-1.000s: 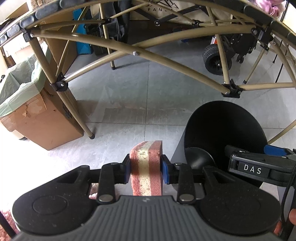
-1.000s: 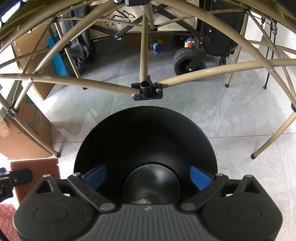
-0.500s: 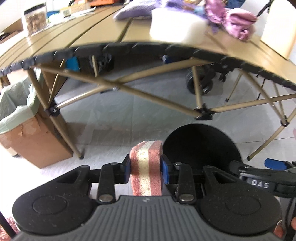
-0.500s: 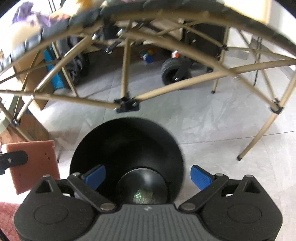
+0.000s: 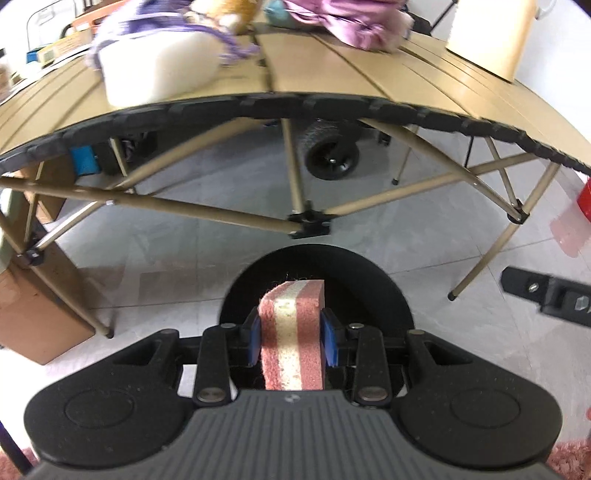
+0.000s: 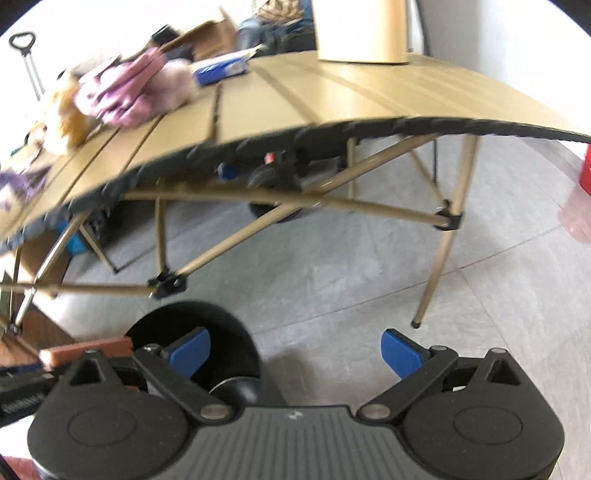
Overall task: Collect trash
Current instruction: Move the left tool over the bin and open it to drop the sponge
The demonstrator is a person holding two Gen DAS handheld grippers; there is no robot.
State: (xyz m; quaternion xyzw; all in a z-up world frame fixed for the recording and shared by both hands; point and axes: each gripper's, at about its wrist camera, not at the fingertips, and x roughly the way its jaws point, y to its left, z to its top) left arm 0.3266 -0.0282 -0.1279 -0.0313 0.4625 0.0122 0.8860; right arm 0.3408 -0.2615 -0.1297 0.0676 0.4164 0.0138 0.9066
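Note:
A red sponge with a cream middle layer [image 5: 291,314] stands on edge between the blue pads of my left gripper [image 5: 291,339], which is shut on it. Right behind and below the sponge lies the round mouth of a black bin [image 5: 373,291] on the grey floor. In the right wrist view my right gripper [image 6: 294,352] is open with nothing between its fingers. There the bin [image 6: 221,328] sits low at the left, half behind the left finger, and the sponge [image 6: 92,349] shows edge-on beside it. A piece of the right gripper [image 5: 546,295] shows at the left view's right edge.
A tan folding table [image 5: 332,66] arches across above, its crossed legs [image 5: 310,221] just beyond the bin. On it lie a white foam block [image 5: 159,70] and pink cloth [image 5: 351,22]. A cardboard box [image 5: 33,325] stands left, a black wheel [image 5: 332,155] under the table.
Both hands have risen, so the table top has come into view. The bin has slid to directly behind the held sponge. The right gripper has swung right, off the bin.

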